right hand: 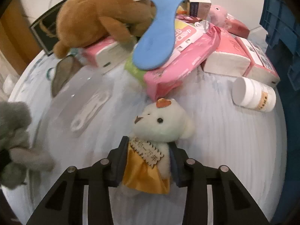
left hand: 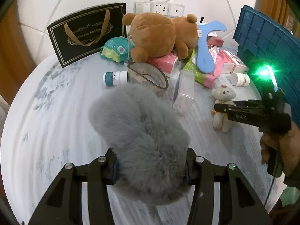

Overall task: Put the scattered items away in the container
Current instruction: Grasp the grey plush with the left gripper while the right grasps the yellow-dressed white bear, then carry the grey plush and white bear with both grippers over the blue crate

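A grey fluffy plush (left hand: 142,131) hangs over the pale patterned surface, with my left gripper (left hand: 151,166) shut on its near end. A small white teddy bear (right hand: 161,120) in a yellow skirt lies in front of the pile. My right gripper (right hand: 148,157) is shut on its body, one pad on each side. In the left wrist view the same bear (left hand: 223,95) shows at the right, with the right gripper (left hand: 221,109) across it and a hand behind. The blue crate (left hand: 270,43) stands at the far right, and its wall (right hand: 281,28) fills the right edge of the right wrist view.
Behind lies a pile: a brown teddy (left hand: 159,33), a blue boomerang (left hand: 206,43), pink tissue packs (right hand: 187,56), a green packet (left hand: 114,49). Two white bottles (left hand: 115,77) (right hand: 253,95), a grey pouch (left hand: 148,78), a clear plastic pack (left hand: 184,90) and a black gift bag (left hand: 86,31) stand around.
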The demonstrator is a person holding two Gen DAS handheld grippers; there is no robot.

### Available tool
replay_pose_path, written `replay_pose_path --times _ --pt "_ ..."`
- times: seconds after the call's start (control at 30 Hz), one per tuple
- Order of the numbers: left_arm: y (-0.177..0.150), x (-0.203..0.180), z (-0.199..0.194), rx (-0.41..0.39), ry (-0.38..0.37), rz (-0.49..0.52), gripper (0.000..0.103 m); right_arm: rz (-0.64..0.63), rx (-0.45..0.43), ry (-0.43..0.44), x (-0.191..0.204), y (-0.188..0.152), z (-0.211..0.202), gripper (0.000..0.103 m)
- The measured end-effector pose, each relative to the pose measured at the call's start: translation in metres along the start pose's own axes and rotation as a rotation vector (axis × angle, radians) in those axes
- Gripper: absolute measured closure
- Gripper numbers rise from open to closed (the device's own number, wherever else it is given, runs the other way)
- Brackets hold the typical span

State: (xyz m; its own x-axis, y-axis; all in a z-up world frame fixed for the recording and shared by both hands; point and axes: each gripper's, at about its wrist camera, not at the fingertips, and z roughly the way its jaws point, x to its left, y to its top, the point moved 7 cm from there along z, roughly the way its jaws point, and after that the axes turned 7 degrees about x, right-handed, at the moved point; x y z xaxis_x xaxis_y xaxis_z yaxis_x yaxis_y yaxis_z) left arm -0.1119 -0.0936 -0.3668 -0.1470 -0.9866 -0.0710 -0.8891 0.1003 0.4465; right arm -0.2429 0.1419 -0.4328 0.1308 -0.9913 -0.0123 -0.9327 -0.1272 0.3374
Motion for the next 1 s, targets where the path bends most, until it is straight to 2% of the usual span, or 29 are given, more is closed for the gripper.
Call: replay_pose_path --times 0.37,0.57,0.9,0.93,1.0 --pt "-0.005 -0.009 -0.042 -0.026 0.004 0.007 0.055 -0.028 0.01 0.059 0.028 -0.043 -0.072 0.066" --pt "-0.004 -0.007 -0.075 -0.038 0.032 -0.004 0.055 -0.04 -0.007 0.08 0.035 -0.054 -0.124 0.066" --pt "0.013 -0.012 -0.138 -0.109 0.057 -0.029 0.055 -0.071 -0.077 0.115 0.033 -0.053 -0.215 0.066" --pt "0.016 -0.015 -0.145 -0.124 0.059 -0.026 0.065 -0.078 -0.091 0.119 0.033 -0.053 -0.225 0.066" --pt "0.021 -0.02 -0.157 -0.141 0.064 -0.022 0.069 -0.091 -0.118 0.127 0.033 -0.054 -0.246 0.066"
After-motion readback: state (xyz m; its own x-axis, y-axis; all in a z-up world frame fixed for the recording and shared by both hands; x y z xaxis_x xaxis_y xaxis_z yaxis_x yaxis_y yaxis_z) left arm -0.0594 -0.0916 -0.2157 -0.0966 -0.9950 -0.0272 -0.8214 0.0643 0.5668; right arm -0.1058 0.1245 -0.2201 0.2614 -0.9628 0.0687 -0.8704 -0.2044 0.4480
